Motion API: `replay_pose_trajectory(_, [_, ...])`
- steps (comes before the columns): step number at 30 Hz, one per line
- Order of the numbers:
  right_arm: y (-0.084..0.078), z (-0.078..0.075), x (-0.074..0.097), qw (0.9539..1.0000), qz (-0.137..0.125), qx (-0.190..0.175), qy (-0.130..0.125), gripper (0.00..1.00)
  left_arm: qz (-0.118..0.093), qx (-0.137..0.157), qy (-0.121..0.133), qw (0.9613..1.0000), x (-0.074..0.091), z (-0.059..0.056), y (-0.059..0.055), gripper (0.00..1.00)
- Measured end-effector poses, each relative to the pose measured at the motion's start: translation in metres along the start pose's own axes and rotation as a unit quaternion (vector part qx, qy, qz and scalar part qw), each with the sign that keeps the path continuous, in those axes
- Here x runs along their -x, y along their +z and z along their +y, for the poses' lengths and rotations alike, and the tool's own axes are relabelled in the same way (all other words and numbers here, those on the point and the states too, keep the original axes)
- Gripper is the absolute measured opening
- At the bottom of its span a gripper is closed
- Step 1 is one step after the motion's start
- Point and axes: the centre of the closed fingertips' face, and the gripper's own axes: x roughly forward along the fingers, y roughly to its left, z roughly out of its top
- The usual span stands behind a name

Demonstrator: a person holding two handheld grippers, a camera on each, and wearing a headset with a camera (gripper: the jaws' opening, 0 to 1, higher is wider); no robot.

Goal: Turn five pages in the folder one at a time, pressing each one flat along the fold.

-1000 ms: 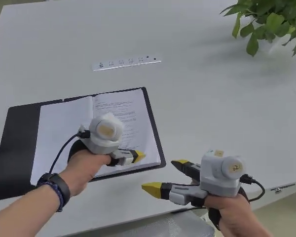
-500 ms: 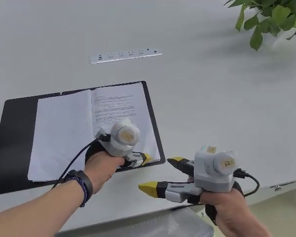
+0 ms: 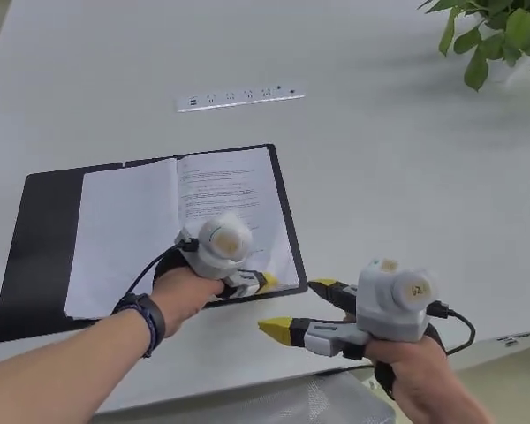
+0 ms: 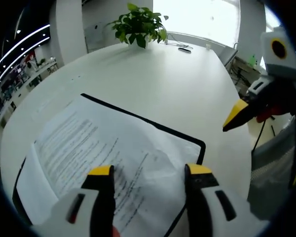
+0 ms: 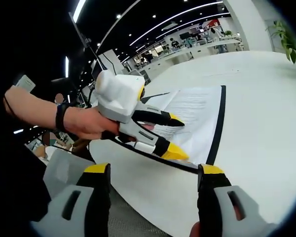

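Right gripper (image 3: 296, 306) nearest: jaws spread, empty, just off folder (image 3: 35, 256) near-right corner. Left gripper (image 3: 263, 282): jaws apart, holding nothing, over right page (image 3: 238, 199) near corner, closer to task. Fold (image 3: 177, 221) lies left of both grippers, long axis running away from person.

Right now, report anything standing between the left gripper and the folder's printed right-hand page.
Nothing visible does. The left gripper holds its open jaws over the printed page, at its lower corner; the right gripper hangs beside the folder, over the table.
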Motion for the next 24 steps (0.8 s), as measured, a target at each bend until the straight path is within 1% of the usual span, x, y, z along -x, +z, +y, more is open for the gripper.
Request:
replay_pose_trajectory(3, [0.003, 0.001, -0.002, 0.9999, -0.009, -0.007, 0.006, 0.68, -0.003, 0.003, -0.001, 1.0000, 0.000, 0.000, 0.000, 0.57])
replay_pose_trajectory(6, [0.003, 0.000, -0.005, 0.9999, -0.008, -0.011, 0.005, 0.67, -0.001, 0.007, -0.002, 1.0000, 0.000, 0.000, 0.001, 0.57])
replay_pose_trajectory(10, [0.005, -0.003, -0.008, 0.9999, -0.009, -0.013, 0.004, 0.66, -0.009, 0.031, 0.000, 0.9995, 0.002, 0.002, 0.003, 0.55])
replay_pose_trajectory(13, [0.012, -0.010, -0.011, 0.9997, -0.016, -0.019, 0.003, 0.65, -0.013, 0.037, 0.005, 0.9992, 0.001, 0.006, 0.003, 0.51])
replay_pose_trajectory(15, [0.018, -0.018, -0.013, 0.9995, -0.021, -0.021, -0.003, 0.65, -0.014, 0.042, 0.002, 0.9990, 0.002, 0.005, 0.003, 0.51])
replay_pose_trajectory(18, [0.028, -0.027, -0.016, 0.9990, -0.033, -0.029, -0.006, 0.63, -0.016, 0.041, 0.000, 0.9990, 0.002, 0.005, 0.003, 0.51])
replay_pose_trajectory(19, [0.031, -0.030, -0.018, 0.9988, -0.036, -0.033, -0.007, 0.62, -0.016, 0.042, 0.001, 0.9990, 0.002, 0.005, 0.004, 0.50])
replay_pose_trajectory(21, [0.035, -0.041, -0.022, 0.9975, -0.044, -0.051, -0.019, 0.57, -0.019, 0.046, 0.002, 0.9988, 0.002, 0.005, 0.004, 0.50])
replay_pose_trajectory(24, [0.038, -0.050, -0.030, 0.9968, -0.047, -0.061, -0.022, 0.54, -0.023, 0.050, 0.000, 0.9985, 0.002, 0.005, 0.004, 0.50])
